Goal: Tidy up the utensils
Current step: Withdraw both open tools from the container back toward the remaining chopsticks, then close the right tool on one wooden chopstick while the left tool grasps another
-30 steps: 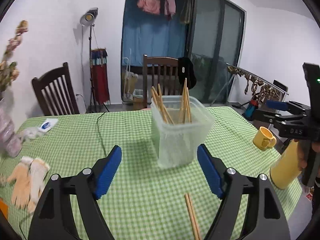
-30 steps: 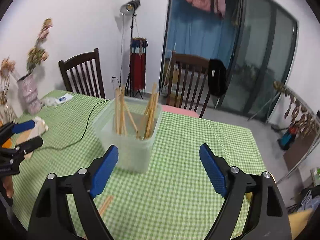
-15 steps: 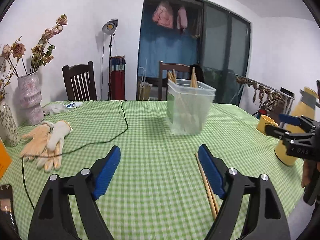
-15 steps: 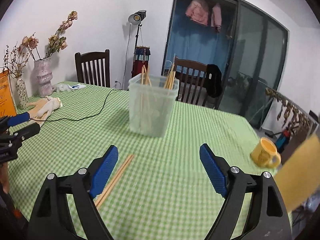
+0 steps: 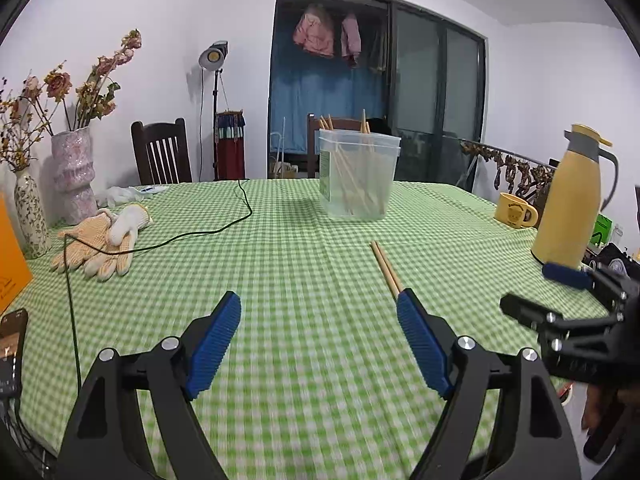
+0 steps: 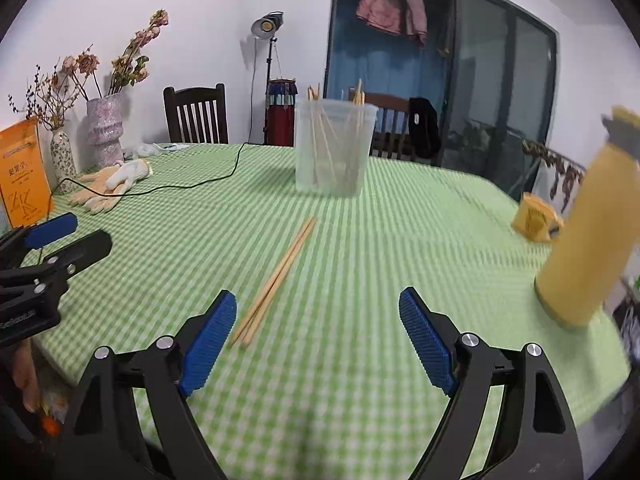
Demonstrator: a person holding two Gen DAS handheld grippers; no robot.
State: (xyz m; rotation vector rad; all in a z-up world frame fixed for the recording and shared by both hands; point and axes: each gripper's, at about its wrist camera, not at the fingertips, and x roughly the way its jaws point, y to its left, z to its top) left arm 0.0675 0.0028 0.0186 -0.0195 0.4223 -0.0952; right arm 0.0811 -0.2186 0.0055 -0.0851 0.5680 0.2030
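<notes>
We see a green checked tablecloth (image 5: pixel 304 280), then a clear tub (image 6: pixel 334 148) of upright chopsticks standing far back. An orange packet (image 6: pixel 22 172) reads "ZK" (smaller print unreadable). Two loose chopsticks (image 6: pixel 276 280) lie flat mid-table. Our left gripper (image 5: pixel 320 340) and right gripper (image 6: pixel 316 338) both gape wide, empty.

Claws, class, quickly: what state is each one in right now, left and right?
Left claw: open, holding nothing.
Right claw: open, holding nothing.

Right gripper (image 6: pixel 318 340) wide apart, chopsticks (image 6: pixel 276 278) on tablecloth (image 6: pixel 360 248)
</notes>
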